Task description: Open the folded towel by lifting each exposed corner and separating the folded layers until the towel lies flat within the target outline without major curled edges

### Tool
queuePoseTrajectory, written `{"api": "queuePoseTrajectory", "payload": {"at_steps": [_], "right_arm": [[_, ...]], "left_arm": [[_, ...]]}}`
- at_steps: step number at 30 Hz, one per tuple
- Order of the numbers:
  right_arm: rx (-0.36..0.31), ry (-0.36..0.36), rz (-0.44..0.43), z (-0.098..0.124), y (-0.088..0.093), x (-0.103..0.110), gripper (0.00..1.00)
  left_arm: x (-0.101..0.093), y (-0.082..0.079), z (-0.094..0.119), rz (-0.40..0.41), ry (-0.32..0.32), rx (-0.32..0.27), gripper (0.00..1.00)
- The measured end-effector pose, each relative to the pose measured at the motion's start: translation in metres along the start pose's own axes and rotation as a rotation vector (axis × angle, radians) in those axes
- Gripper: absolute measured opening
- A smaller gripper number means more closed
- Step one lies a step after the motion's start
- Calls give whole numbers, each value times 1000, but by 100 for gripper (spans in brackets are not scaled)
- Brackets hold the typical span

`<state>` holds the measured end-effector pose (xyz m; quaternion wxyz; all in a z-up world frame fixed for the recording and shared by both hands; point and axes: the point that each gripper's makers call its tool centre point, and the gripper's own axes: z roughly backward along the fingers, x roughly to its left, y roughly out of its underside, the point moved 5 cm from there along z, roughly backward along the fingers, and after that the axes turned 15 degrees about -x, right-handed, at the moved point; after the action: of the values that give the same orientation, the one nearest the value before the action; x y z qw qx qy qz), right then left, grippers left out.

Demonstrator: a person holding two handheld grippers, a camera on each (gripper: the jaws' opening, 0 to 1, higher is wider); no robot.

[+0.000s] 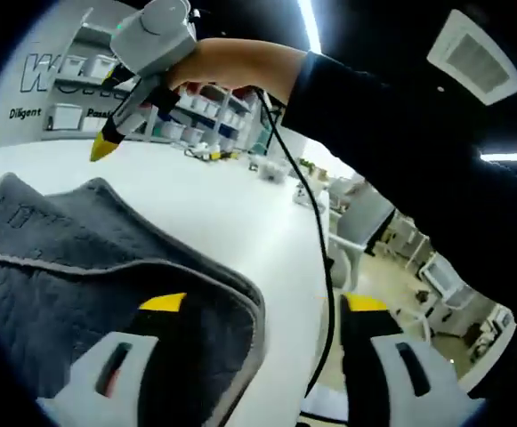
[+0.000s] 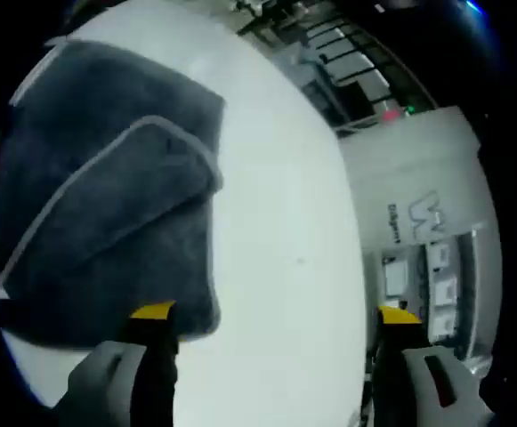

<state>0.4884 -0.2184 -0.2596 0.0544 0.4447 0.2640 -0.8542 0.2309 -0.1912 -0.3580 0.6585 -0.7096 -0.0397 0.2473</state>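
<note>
Clearly folded, a dark grey terry towel (image 1: 107,276) lies on a white table (image 1: 231,213), its layers stacked and edged with a paler grey stitched hem. Seen from the left gripper view, the left gripper (image 1: 262,307) is held low over the near part of the towel with its yellow-tipped jaws spread wide; one jaw is over the cloth and the other is past the towel's edge, and nothing is held between them. Beyond the towel, the right gripper (image 1: 107,149) hangs above the table in a person's hand, tip pointing down. In the right gripper view, that gripper (image 2: 276,313) has its jaws wide apart and empty, one at the towel's edge and one over bare table beside it. An upper layer (image 2: 107,196) lies folded over the towel's middle, its rounded corner (image 2: 206,169) exposed. The cloth looks soft, limp and light, likely to sag and drape when lifted, and not fragile or slippery. The best hold is probably a pinch on the hemmed rounded corner of that upper layer, taking one layer alone.
</note>
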Motion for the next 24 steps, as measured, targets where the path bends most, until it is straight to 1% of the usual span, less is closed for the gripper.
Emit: {"api": "queuePoseTrajectory", "payload": {"at_steps": [1, 2, 3, 4, 5, 8, 11, 12, 13, 15, 16, 18, 19, 20, 22, 24], "right_arm": [[0, 29, 1, 1, -4, -6, 98], [11, 56, 6, 3, -6, -12, 100], [21, 98, -11, 5, -8, -17, 100], [29, 115, -31, 6, -9, -20, 100], [28, 114, -50, 6, -12, -21, 100], [13, 185, -103, 10, -22, -29, 100], [-9, 254, -185, 15, -30, -33, 100], [-18, 281, -209, 17, -33, -35, 100], [-23, 298, -220, 19, -34, -35, 100], [-50, 355, -256, 26, -40, -36, 100], [-67, 371, -270, 28, -43, -34, 100], [-95, 418, -310, 34, -47, -32, 100], [-110, 434, -319, 37, -50, -30, 100], [-126, 441, -332, 38, -53, -27, 100], [-136, 454, -341, 40, -57, -21, 100], [-147, 456, -345, 40, -61, -15, 100]], "left_arm": [[-1, -1, 1, -1, -5, -2, 94], [-2, -6, 1, -31, -8, -23, 98], [-2, -9, 3, -68, -8, -33, 99], [-3, -11, 5, -105, -13, -32, 100], [-2, -14, 7, -133, -26, -34, 100], [-2, -24, 13, -193, -36, -49, 100], [5, -41, 25, -261, -55, -83, 100], [11, -51, 33, -291, -79, -107, 100], [14, -56, 39, -308, -91, -118, 100], [27, -72, 57, -352, -135, -151, 100], [34, -80, 66, -375, -153, -167, 100], [49, -96, 85, -420, -190, -161, 100], [57, -105, 94, -437, -216, -174, 100], [65, -117, 108, -455, -243, -199, 100], [77, -131, 128, -454, -282, -222, 100], [86, -141, 146, -453, -315, -247, 100]]}}
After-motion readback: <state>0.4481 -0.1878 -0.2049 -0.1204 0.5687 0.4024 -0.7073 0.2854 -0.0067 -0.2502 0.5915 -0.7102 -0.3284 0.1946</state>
